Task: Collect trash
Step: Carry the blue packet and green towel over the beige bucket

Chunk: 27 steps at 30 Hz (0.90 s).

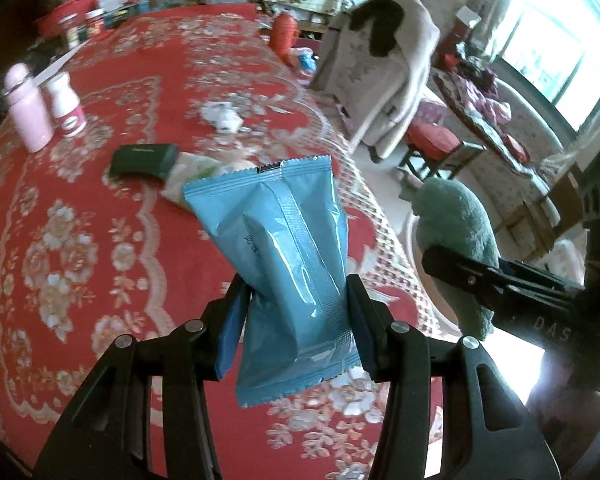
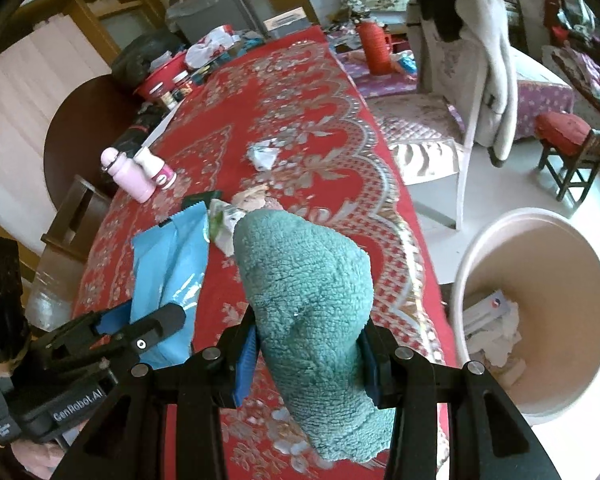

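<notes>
My left gripper [image 1: 298, 316] is shut on a light blue foil packet [image 1: 288, 248] and holds it above the red floral tablecloth [image 1: 80, 240]. The packet also shows in the right wrist view [image 2: 168, 264]. My right gripper [image 2: 306, 348] is shut on a teal fluffy cloth [image 2: 308, 288], which also shows in the left wrist view [image 1: 456, 240]. A crumpled white paper [image 1: 222, 116] lies on the cloth further off. A green-white wrapper [image 2: 224, 224] and a dark flat packet [image 1: 144, 160] lie just beyond the blue packet. A beige trash bin [image 2: 548, 320] holding paper waste stands on the floor right of the table.
A pink bottle [image 1: 26, 112] and a white bottle with a pink label [image 1: 66, 104] stand at the table's left. Red bowl, jars and bags crowd the far end [image 1: 84, 16]. A chair draped with a grey jacket [image 2: 472, 64] and a small stool [image 2: 572, 152] stand right of the table.
</notes>
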Tool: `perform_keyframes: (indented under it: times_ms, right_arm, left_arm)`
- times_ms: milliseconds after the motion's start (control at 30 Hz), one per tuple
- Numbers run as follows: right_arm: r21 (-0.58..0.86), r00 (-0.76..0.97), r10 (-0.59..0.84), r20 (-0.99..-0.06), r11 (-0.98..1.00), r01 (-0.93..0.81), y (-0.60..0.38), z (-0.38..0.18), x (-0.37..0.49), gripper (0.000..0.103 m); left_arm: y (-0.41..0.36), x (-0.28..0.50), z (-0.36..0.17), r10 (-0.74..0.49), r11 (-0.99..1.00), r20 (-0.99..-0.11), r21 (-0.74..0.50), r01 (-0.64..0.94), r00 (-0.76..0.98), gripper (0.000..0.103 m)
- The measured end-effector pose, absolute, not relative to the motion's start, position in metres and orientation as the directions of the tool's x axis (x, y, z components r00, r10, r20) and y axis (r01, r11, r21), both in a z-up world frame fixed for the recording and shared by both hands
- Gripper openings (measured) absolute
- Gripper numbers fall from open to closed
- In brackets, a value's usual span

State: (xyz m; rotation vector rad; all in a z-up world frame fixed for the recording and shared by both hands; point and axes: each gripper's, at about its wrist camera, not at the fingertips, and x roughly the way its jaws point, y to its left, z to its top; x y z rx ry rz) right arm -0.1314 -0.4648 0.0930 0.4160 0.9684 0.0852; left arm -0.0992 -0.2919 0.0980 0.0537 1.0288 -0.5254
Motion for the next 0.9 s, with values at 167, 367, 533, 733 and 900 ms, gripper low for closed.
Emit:
perform_keyframes:
  times_ms: [167,367,533,733,900]
  right_arm:
    - [0.374,0.574,0.227,-0.787,0.915,0.151,-0.483,0.091,-0.145,0.042]
    - [0.370,0.579,0.189,-0.793,0.905,0.210,-0.511,0.089,-0.161,0.042]
    - [0.364,0.580,0.156,-0.800,0.894,0.262,-0.537,0.086,-0.175,0.042]
    - [0.365,0.580,0.125,-0.805,0.875,0.318,-0.567,0.083,-0.192,0.042]
    - [0.359,0.574,0.100,-0.813,0.862,0.357,-0.589,0.081,-0.204,0.042]
  left_arm:
    - [-0.318,-0.105,0.096,-0.413,0.851,-0.828,-0.203,0.484,0.379,0.046]
    - [-0.354,-0.114,0.095,-0.439,0.821,-0.827,-0.211,0.530,0.351,0.046]
    - [-0.382,-0.119,0.091,-0.458,0.798,-0.828,-0.221,0.561,0.325,0.046]
    - [-0.416,-0.126,0.088,-0.471,0.776,-0.829,-0.228,0.589,0.301,0.046]
    - [-0.439,-0.130,0.082,-0.480,0.762,-0.832,-0.236,0.603,0.280,0.046]
